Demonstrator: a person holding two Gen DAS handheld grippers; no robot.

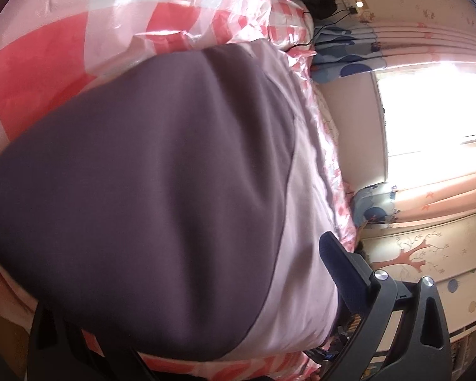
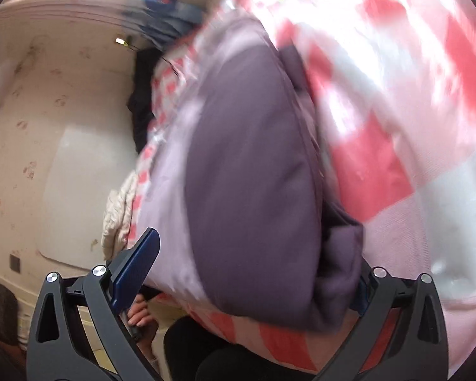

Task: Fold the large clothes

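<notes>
Bed [image 1: 47, 73] under pink checked cover, purple and lilac garment [image 1: 149, 184] lay near its edge, left gripper [image 1: 187, 311] and right gripper [image 2: 254, 273] fingers spread apart, straddling the garment.

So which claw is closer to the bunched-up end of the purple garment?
Right. The right claw is open and straddles the purple garment, one finger hidden against its bunched end. The left claw also straddles the garment, but over its flat middle.
</notes>
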